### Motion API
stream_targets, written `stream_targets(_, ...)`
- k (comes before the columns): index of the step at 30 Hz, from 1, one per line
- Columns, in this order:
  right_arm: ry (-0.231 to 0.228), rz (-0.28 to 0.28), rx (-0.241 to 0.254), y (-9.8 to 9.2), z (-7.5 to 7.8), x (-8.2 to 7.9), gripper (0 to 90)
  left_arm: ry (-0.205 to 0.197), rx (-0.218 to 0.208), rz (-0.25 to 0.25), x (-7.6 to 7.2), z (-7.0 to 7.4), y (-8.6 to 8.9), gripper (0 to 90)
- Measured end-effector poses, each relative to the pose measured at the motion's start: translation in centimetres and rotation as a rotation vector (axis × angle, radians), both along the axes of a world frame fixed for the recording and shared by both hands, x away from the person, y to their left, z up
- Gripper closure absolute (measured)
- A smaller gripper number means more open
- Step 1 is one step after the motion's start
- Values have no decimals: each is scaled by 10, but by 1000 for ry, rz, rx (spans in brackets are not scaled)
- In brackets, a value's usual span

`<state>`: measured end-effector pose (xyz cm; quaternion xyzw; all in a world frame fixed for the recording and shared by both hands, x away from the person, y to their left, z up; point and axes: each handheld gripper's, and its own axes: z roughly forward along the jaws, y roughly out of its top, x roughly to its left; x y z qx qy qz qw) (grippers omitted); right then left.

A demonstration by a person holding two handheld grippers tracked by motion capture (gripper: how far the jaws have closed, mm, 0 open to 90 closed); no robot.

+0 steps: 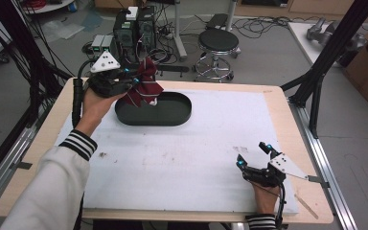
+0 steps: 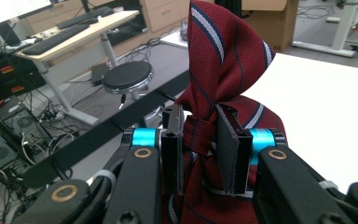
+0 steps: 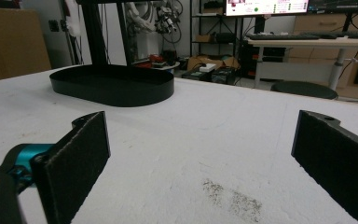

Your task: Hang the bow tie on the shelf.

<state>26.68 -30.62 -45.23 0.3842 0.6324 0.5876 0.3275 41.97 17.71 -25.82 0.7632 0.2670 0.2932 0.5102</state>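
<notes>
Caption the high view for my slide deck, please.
Left gripper holds a striped red tie over a black oval tray; right gripper rests open on the white table.

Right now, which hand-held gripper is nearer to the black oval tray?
The left. The left hand-held gripper hangs over the left end of the black oval tray, shut on a red striped necktie. The right hand-held gripper sits open near the table's front right corner, far from the tray.

This is a lab or tech workroom. Computer boxes and tangled cables sit on the grey floor at the top. A round stool stands nearby. Desks with keyboards and a lit screen fill the back.
</notes>
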Motion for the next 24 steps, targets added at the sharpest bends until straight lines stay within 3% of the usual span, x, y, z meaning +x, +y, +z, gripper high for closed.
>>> stream_targets(24,-1,-1,0,0,0,0,32,-19,21,120,30,17,12,728)
